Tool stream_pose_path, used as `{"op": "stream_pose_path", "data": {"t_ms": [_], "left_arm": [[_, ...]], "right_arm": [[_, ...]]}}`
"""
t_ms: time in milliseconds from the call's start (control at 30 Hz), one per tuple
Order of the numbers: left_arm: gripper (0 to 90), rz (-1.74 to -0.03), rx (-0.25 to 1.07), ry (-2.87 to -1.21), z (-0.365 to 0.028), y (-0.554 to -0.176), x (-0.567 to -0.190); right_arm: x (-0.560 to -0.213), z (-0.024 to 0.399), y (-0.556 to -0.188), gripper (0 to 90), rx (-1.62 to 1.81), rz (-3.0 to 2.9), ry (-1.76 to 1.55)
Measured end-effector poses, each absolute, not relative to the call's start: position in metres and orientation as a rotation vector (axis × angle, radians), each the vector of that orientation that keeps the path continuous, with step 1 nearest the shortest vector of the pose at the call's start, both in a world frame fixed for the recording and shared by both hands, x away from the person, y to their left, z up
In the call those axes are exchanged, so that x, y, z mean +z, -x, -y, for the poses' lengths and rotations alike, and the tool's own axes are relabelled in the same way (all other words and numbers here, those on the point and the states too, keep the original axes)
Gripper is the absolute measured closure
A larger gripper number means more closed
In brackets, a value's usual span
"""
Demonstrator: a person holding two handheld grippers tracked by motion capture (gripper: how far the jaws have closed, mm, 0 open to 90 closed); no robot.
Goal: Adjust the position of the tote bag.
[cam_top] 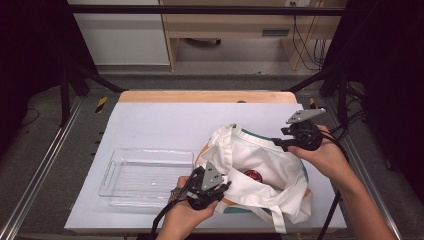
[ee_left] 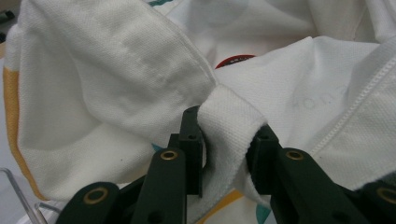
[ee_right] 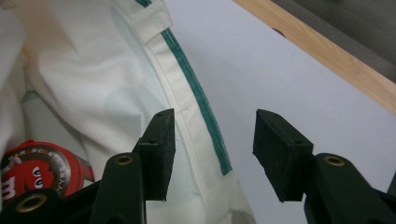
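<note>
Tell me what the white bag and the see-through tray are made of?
The white bag looks like woven cotton canvas, matte: a fine weave, stitched hems and soft folds show where the left tool pinches it. The see-through tray seems to be hard clear plastic, glossy: the table shows through it and its rim catches light. It might be glass, though that seems less likely.

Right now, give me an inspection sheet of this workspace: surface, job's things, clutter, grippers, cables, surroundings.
Surface: white mat on a wooden table.
Job's things: white tote bag, mouth open, red container inside; clear tray beside it, empty.
Clutter: nothing seen.
Grippers: left gripper pinching a fold of the bag's fabric; right gripper open over the green-trimmed edge.
Cables: one trails from each gripper toward the person.
Surroundings: black frame, cabinet and floor cables behind.
</note>
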State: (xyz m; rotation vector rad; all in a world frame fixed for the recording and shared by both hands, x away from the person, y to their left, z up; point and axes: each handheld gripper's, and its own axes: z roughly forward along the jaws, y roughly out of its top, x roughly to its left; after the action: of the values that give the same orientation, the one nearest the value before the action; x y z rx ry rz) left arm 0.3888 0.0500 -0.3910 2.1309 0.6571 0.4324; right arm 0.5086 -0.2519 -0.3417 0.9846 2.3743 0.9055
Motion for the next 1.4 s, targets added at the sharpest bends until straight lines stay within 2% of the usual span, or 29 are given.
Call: {"op": "stream_pose_path", "data": {"t_ms": [233,867,1067,1333,1400], "left_arm": [[72.3,-0.647,0.427,-2.128,-0.053,-0.383,-0.394],[72.2,-0.627,0.414,-2.108,-0.055,-0.367,-0.391],[72.2,-0.620,0.413,-2.104,-0.056,-0.361,-0.389],[72.2,-0.618,0.411,-2.104,-0.057,-0.356,-0.390],[72.2,-0.616,0.412,-2.109,-0.058,-0.355,-0.390]], "right_arm": [[-0.352,0.255,-0.519,51.1,0.875,-2.399,-1.021],[-0.361,0.257,-0.510,53.9,0.825,-2.479,-1.035],[-0.364,0.260,-0.506,60.8,0.792,-2.513,-1.040],[-0.365,0.268,-0.499,80.4,0.802,-2.514,-1.037],[-0.364,0.268,-0.498,81.1,0.805,-2.510,-1.033]]}}
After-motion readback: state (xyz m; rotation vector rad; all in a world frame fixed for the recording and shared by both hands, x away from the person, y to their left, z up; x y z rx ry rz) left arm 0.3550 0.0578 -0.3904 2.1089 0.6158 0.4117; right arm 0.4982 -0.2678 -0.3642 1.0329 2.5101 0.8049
